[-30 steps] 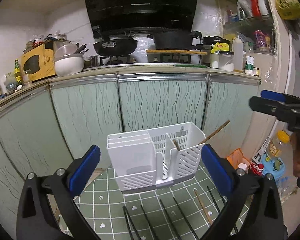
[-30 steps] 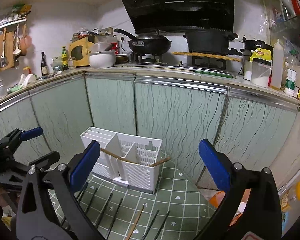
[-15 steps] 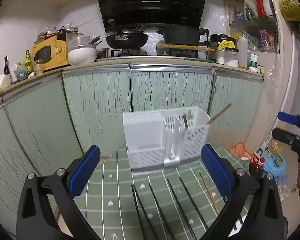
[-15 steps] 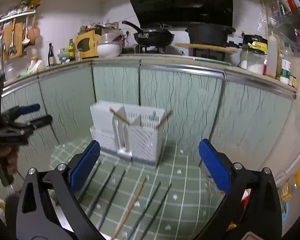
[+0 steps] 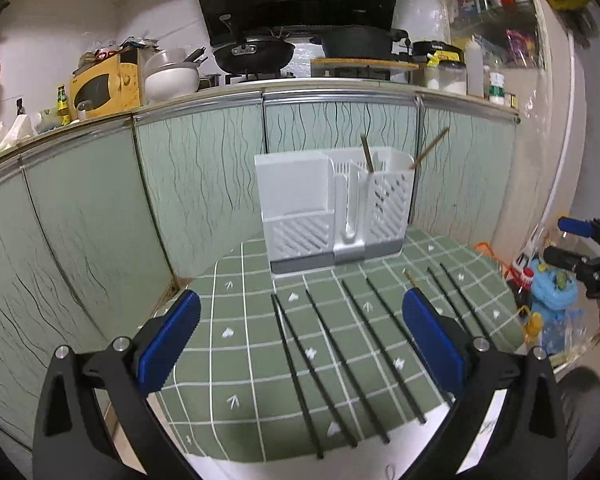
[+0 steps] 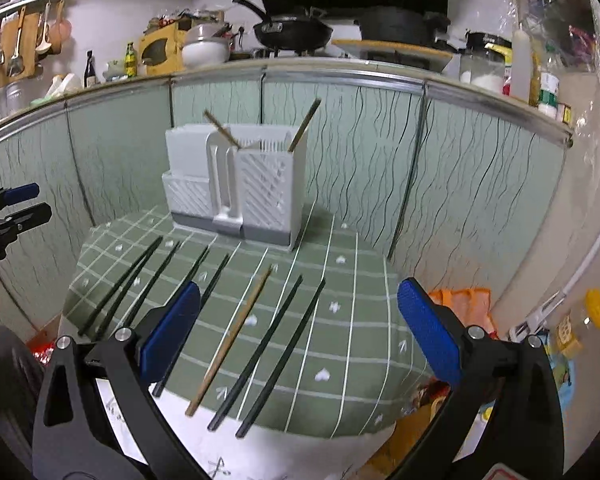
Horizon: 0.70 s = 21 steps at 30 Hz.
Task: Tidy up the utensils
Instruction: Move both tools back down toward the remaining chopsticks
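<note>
Both grippers pulling back from white utensil caddy (image 6: pixel 236 184), view widening; next pick pending. Left gripper (image 5: pixel 300 340) released, empty. On green cloth (image 6: pixel 340 320): seven black chopsticks (image 6: pixel 284 344), one wooden chopstick (image 6: pixel 232 336). Two wooden chopsticks (image 6: pixel 304 126) standing in caddy. Right gripper (image 6: pixel 300 332) released, empty.

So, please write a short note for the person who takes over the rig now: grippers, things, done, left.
Left hand-held gripper: open, empty, above the near cloth.
Right hand-held gripper: open, empty, same.
White holder stands at the far edge of the green checked cloth.
Done: two wooden chopsticks lean in the holder.
Left: one wooden chopstick and the black chopsticks lie in a row on the cloth.
</note>
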Each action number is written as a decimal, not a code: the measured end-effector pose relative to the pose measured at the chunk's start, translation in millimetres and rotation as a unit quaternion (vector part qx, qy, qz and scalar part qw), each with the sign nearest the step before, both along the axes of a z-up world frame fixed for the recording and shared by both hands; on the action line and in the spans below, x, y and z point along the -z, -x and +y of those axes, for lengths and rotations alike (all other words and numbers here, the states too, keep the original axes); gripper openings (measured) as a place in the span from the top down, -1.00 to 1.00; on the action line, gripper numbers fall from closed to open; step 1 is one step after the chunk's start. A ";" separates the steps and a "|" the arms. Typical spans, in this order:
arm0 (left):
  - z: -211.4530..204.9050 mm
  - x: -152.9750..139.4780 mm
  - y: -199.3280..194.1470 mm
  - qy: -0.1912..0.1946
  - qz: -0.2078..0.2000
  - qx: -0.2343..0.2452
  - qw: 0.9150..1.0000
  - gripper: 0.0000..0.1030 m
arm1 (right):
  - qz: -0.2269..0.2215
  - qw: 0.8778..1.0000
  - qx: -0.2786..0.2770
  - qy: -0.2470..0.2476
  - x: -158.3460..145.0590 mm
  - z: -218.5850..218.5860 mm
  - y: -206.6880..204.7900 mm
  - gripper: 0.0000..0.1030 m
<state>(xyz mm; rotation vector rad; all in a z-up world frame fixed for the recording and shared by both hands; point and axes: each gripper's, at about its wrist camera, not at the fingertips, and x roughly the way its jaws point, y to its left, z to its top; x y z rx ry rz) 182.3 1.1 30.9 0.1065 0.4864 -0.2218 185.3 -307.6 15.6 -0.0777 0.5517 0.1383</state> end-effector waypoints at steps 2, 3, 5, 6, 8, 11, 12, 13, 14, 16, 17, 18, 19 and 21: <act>1.1 9.5 3.7 -0.005 0.002 -0.002 1.000 -0.91 | 0.002 1.000 0.002 0.003 4.6 -0.1 1.6 -0.84; 2.2 12.2 4.8 -0.007 0.002 -0.005 1.000 -0.91 | 0.002 1.000 0.005 0.005 7.0 0.0 3.1 -0.84; 5.0 20.8 5.8 -0.009 0.006 -0.009 1.000 -0.91 | 0.001 1.000 0.008 0.010 8.7 0.9 3.6 -0.84; 5.8 24.0 5.7 -0.011 0.007 -0.013 1.000 -0.91 | 0.000 1.000 0.008 0.013 10.5 1.7 4.0 -0.84; 8.4 35.4 3.9 -0.027 0.013 -0.029 0.999 -0.91 | 0.002 1.000 0.010 0.023 15.3 3.2 3.2 -0.84; 13.7 51.9 -0.3 -0.036 0.032 -0.052 0.997 -0.90 | 0.007 1.000 0.010 0.022 20.8 3.7 1.5 -0.84; 16.1 55.2 -0.5 -0.029 0.037 -0.051 0.998 -0.90 | 0.008 1.000 0.011 0.018 23.5 3.0 1.0 -0.84; 18.3 58.8 -0.9 -0.021 0.041 -0.050 0.998 -0.90 | 0.008 1.000 0.014 0.018 25.9 2.6 1.4 -0.84; 20.2 63.3 -1.3 -0.016 0.046 -0.053 0.997 -0.90 | 0.008 1.000 0.017 0.019 28.4 2.2 1.2 -0.84; 21.8 70.0 -1.6 -0.015 0.051 -0.059 0.997 -0.90 | 0.008 0.999 0.025 0.025 34.2 1.6 0.5 -0.84; 22.3 73.7 -1.4 -0.014 0.052 -0.062 0.997 -0.90 | 0.009 0.999 0.030 0.028 37.6 0.9 0.3 -0.84; 22.3 76.8 -0.9 -0.014 0.052 -0.066 0.996 -0.90 | 0.011 0.999 0.036 0.029 41.7 0.3 0.2 -0.84; 21.8 79.4 -0.7 -0.015 0.052 -0.067 0.996 -0.90 | 0.012 0.999 0.041 0.029 44.9 -0.5 0.4 -0.84; 18.2 86.6 -1.1 -0.023 0.055 -0.068 0.996 -0.88 | 0.019 0.998 0.056 0.029 53.2 -3.4 -0.5 -0.84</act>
